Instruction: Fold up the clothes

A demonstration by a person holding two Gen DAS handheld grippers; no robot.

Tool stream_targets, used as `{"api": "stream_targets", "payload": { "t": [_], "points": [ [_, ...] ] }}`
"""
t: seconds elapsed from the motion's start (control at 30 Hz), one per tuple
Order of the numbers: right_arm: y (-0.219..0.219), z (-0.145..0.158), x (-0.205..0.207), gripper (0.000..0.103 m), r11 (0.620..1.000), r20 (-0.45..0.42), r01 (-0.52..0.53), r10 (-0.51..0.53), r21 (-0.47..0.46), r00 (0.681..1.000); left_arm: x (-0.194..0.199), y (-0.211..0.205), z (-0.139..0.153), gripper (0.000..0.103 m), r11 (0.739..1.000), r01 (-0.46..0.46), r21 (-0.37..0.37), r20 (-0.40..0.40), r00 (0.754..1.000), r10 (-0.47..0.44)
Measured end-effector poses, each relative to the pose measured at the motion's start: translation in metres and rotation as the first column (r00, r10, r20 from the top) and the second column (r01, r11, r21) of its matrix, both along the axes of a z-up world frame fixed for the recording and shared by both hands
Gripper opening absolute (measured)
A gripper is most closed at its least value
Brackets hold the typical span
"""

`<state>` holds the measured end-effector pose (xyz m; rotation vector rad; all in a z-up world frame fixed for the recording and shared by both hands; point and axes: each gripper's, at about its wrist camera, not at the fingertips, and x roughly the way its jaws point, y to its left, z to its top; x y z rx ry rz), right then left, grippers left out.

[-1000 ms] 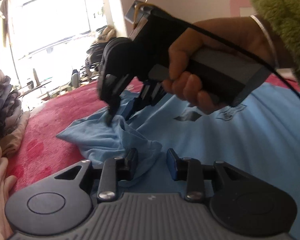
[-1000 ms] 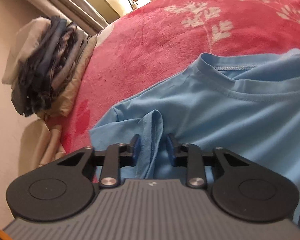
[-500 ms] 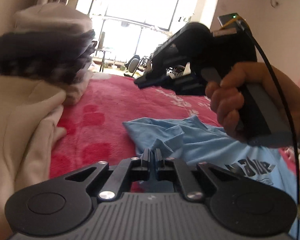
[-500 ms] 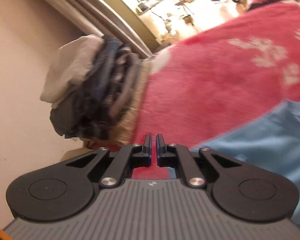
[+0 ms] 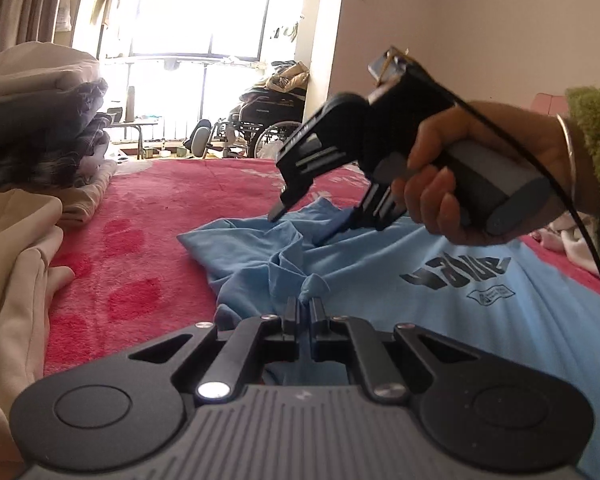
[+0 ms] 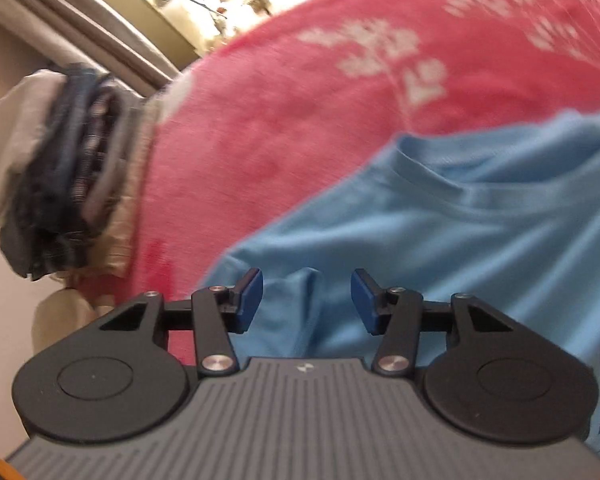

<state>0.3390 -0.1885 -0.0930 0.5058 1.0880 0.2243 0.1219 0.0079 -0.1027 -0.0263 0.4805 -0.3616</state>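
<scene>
A light blue T-shirt (image 5: 380,280) with a dark printed logo lies on the red blanket (image 5: 140,240), its sleeve end rumpled. My left gripper (image 5: 304,306) is shut on a small bunched fold of the T-shirt. A hand holds my right gripper (image 5: 298,229) just above the rumpled sleeve, near the collar. In the right wrist view the right gripper (image 6: 306,292) stands open over the T-shirt (image 6: 460,240), its blue pads apart with a soft ridge of cloth below them. The collar seam shows beyond.
A stack of folded dark and grey clothes (image 5: 40,140) sits at the left edge of the blanket (image 6: 300,120), also seen as the stack (image 6: 68,168) against the wall. Cream cloth (image 5: 12,280) lies near left. A wheelchair (image 5: 268,128) stands by the bright window.
The right gripper, shut half a second ago, has opened and dropped back over the shirt. The left gripper closed from open a second ago and stays shut on a fold of cloth.
</scene>
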Motion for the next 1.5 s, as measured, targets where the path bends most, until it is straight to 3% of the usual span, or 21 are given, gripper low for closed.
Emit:
{"api": "stream_targets", "payload": {
  "t": [0.07,0.13,0.17,0.2,0.27,0.43,0.63,0.8,1.03,1.17,1.23,1.3,1.33,1.4,1.5],
  "points": [
    [-0.003,-0.007,0.000,0.047,1.000,-0.008,0.001,-0.001,0.031,1.000,0.003,0.000,-0.002,0.005,1.000,0.000,0.004,-0.008,1.000,0.000],
    [-0.001,-0.009,0.001,0.039,0.998,0.002,-0.015,0.015,0.054,1.000,0.000,-0.002,-0.001,0.005,1.000,-0.002,0.010,-0.014,1.000,0.002],
    [0.001,-0.010,0.002,0.021,0.998,-0.002,-0.023,0.023,0.061,1.000,-0.001,-0.003,-0.001,0.005,1.000,-0.003,0.013,-0.018,1.000,0.003],
    [0.003,-0.011,0.003,0.011,0.997,-0.006,-0.031,0.032,0.067,0.999,-0.002,-0.001,0.000,0.005,1.000,-0.016,0.004,-0.018,1.000,0.016],
    [0.010,-0.010,0.005,0.003,0.997,0.004,-0.053,0.052,0.056,0.999,-0.002,0.004,0.001,0.005,0.999,-0.048,-0.015,-0.020,0.999,0.048],
    [0.044,0.022,0.006,0.002,0.986,0.135,-0.142,0.130,0.088,0.982,-0.003,0.019,0.005,0.005,0.986,-0.141,-0.086,-0.033,0.990,0.139],
    [0.108,0.049,0.026,0.002,0.955,0.227,-0.279,0.250,0.104,0.941,-0.005,0.061,0.015,0.003,0.905,-0.319,-0.281,-0.114,0.948,0.299],
    [0.155,0.042,0.039,0.002,0.935,0.229,-0.347,0.323,0.074,0.918,-0.006,0.066,0.018,0.003,0.887,-0.363,-0.284,-0.147,0.931,0.334],
    [0.193,-0.001,0.041,0.002,0.921,0.166,-0.390,0.383,0.008,0.909,-0.001,0.064,0.012,0.002,0.851,-0.482,-0.209,-0.238,0.869,0.434],
    [0.197,-0.016,0.044,0.006,0.918,0.162,-0.394,0.384,0.034,0.909,0.004,0.061,0.012,0.004,0.834,-0.529,-0.155,-0.257,0.837,0.483],
    [0.184,-0.010,0.047,0.016,0.927,0.158,-0.360,0.342,0.101,0.926,0.006,0.058,0.012,0.005,0.835,-0.533,-0.133,-0.265,0.831,0.488],
    [0.165,0.002,0.047,0.037,0.938,0.171,-0.308,0.281,0.158,0.944,0.006,0.056,0.014,0.009,0.849,-0.514,-0.122,-0.266,0.841,0.471],
    [0.155,0.008,0.047,0.042,0.941,0.177,-0.282,0.250,0.187,0.952,0.005,0.055,0.015,0.016,0.861,-0.493,-0.127,-0.265,0.853,0.449],
    [0.130,0.023,0.042,0.049,0.944,0.194,-0.234,0.190,0.233,0.962,0.004,0.053,0.015,0.040,0.882,-0.451,-0.135,-0.259,0.875,0.408],
    [0.079,0.056,0.024,0.052,0.944,0.230,-0.172,0.108,0.282,0.967,-0.004,0.048,0.023,0.056,0.899,-0.415,-0.138,-0.245,0.894,0.375]
  ]
}}
